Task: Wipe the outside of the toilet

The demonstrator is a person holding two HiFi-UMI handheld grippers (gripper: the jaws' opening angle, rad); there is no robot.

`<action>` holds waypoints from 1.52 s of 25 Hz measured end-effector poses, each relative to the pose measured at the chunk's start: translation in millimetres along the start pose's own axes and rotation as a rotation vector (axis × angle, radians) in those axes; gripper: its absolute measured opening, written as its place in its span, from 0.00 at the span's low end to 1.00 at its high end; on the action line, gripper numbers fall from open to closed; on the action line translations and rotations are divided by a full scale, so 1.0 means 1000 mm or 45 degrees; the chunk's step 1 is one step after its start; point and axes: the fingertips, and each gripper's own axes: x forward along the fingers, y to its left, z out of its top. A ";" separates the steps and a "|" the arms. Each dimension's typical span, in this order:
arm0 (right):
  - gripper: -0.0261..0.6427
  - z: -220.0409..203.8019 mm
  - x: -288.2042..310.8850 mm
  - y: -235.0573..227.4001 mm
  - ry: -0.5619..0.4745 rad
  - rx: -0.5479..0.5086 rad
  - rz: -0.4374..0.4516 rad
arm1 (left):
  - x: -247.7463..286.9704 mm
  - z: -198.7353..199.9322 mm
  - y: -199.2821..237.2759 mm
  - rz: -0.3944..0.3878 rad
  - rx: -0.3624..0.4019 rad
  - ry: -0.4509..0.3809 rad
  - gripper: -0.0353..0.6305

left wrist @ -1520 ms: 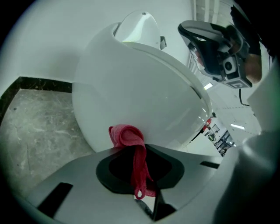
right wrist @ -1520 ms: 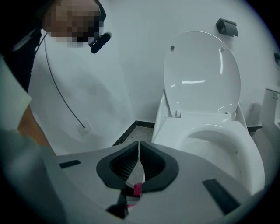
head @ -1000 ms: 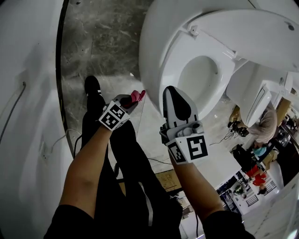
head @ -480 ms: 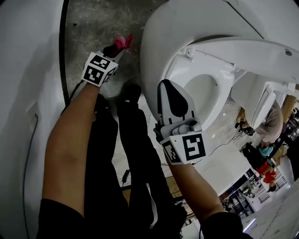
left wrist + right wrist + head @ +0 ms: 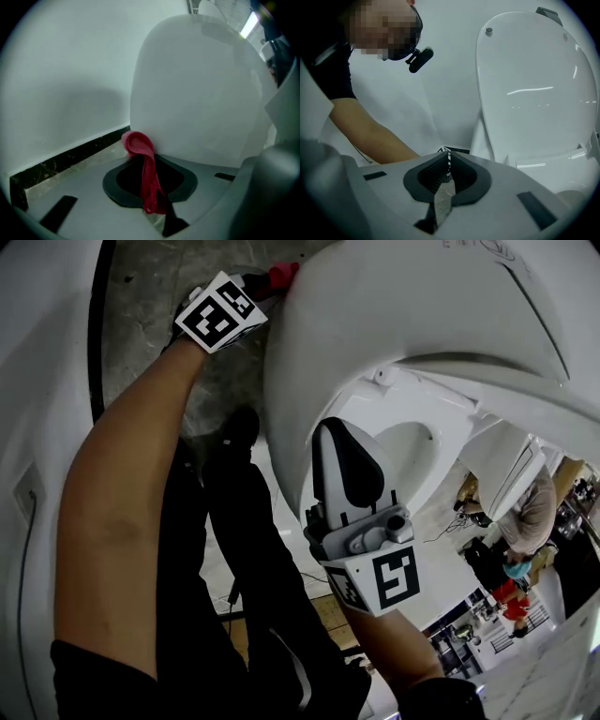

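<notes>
The white toilet (image 5: 394, 324) fills the upper right of the head view, seat and lid raised; its bowl opening (image 5: 408, 460) shows lower down. My left gripper (image 5: 258, 279) is at the top, shut on a red cloth (image 5: 284, 275) that presses against the bowl's outer wall. In the left gripper view the red cloth (image 5: 146, 176) hangs between the jaws of the left gripper (image 5: 147, 161) and its bunched end touches the toilet's curved side (image 5: 197, 93). My right gripper (image 5: 339, 432) hovers in front of the bowl, shut and empty. In the right gripper view the right gripper (image 5: 447, 154) faces the raised lid (image 5: 534, 84).
A white wall with a dark skirting strip (image 5: 97, 324) runs down the left, close to the bowl. Grey marbled floor (image 5: 159, 296) lies between them. The person's black-clad legs (image 5: 234, 521) stand below. People (image 5: 530, 507) show at the right edge.
My left gripper has carried the red cloth up and forward, from beside the legs to the bowl's outer side. The right gripper has stayed roughly in place.
</notes>
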 end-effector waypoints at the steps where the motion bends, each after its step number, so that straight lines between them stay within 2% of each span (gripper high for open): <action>1: 0.10 0.002 0.003 -0.003 -0.005 -0.004 0.001 | 0.002 0.000 -0.002 -0.010 0.026 0.006 0.16; 7: 0.10 0.012 0.007 -0.006 -0.027 0.001 0.016 | 0.001 -0.023 -0.031 -0.102 0.108 0.074 0.16; 16: 0.10 -0.018 -0.026 0.002 0.010 0.023 -0.031 | -0.014 -0.062 -0.087 -0.132 -0.016 0.065 0.16; 25: 0.10 -0.046 -0.065 0.028 -0.007 0.117 -0.101 | -0.037 -0.118 -0.188 -0.173 -0.139 0.099 0.16; 27: 0.10 -0.048 -0.072 0.032 -0.013 0.112 -0.091 | -0.039 -0.133 -0.213 -0.195 -0.129 0.126 0.16; 31: 0.10 -0.060 -0.082 0.030 -0.001 0.099 -0.066 | -0.041 -0.161 -0.265 -0.301 -0.062 0.184 0.16; 38: 0.10 -0.085 -0.111 0.030 0.056 0.068 -0.040 | -0.047 -0.176 -0.307 -0.191 -0.292 0.124 0.16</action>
